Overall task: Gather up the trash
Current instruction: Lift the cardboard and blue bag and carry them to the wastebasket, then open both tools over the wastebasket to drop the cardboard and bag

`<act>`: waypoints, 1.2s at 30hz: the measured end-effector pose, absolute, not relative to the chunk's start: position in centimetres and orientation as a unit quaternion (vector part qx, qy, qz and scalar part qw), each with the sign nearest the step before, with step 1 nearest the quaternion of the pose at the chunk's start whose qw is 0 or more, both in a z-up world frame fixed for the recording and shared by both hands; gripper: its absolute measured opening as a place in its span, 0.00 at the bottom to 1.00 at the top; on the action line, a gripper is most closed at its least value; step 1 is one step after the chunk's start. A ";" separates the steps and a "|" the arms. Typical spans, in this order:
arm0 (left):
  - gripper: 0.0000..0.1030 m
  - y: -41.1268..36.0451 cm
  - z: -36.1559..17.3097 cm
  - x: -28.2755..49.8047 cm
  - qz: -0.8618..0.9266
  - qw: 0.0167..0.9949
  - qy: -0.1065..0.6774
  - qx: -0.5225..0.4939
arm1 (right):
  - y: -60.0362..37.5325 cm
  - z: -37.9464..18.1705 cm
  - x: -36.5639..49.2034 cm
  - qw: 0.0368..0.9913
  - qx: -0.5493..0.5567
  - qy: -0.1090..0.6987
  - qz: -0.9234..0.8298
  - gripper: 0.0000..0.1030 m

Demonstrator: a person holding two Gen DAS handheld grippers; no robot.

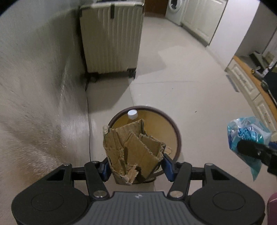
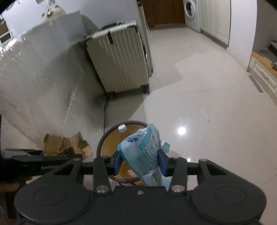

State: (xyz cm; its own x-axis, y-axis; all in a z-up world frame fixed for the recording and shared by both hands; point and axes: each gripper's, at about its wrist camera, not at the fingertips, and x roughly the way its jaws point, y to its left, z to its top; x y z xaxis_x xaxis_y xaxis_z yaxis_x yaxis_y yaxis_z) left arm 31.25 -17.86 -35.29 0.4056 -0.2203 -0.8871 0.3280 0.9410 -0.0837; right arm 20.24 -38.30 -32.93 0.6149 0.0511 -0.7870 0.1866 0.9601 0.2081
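My left gripper (image 1: 135,166) is shut on a torn piece of brown cardboard (image 1: 135,152), held just above a round brown-rimmed trash bin (image 1: 178,131) on the floor. A white bottle cap (image 1: 132,114) shows inside the bin at its far rim. My right gripper (image 2: 140,163) is shut on a crumpled light-blue plastic wrapper (image 2: 147,152), which hangs over the same trash bin (image 2: 102,143). The bottle cap (image 2: 122,128) sits at the bin's far edge in the right wrist view. The cardboard (image 2: 65,144) and left gripper appear at the left there; the wrapper (image 1: 247,138) appears at the right in the left wrist view.
A cream ribbed suitcase (image 1: 110,38) stands on wheels against the wall beyond the bin, with a black cable (image 1: 89,121) running along the wall base. White cabinets (image 1: 249,83) with a wooden top line the right side. A washing machine (image 2: 190,10) stands far back on the glossy tiled floor.
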 end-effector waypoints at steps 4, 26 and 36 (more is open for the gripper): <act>0.57 -18.4 -39.0 33.6 -0.170 0.821 0.542 0.056 | -37.6 -35.5 22.8 0.877 0.139 0.459 -0.026 0.43; 1.00 -15.7 -47.0 35.9 -0.135 0.791 0.594 0.060 | -37.7 -44.2 32.5 0.842 0.164 0.514 -0.029 0.85; 1.00 -15.1 -45.4 35.1 -0.138 0.793 0.591 0.051 | -37.3 -44.7 30.1 0.833 0.148 0.532 -0.014 0.98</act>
State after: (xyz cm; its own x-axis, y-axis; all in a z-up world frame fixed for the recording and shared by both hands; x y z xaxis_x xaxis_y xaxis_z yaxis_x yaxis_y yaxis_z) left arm 35.12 -15.09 -45.44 0.2633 -0.1590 -0.9515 0.2799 0.9565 -0.0824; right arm 30.12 -37.30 -44.72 0.4335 0.1350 -0.8910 0.1809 0.9555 0.2328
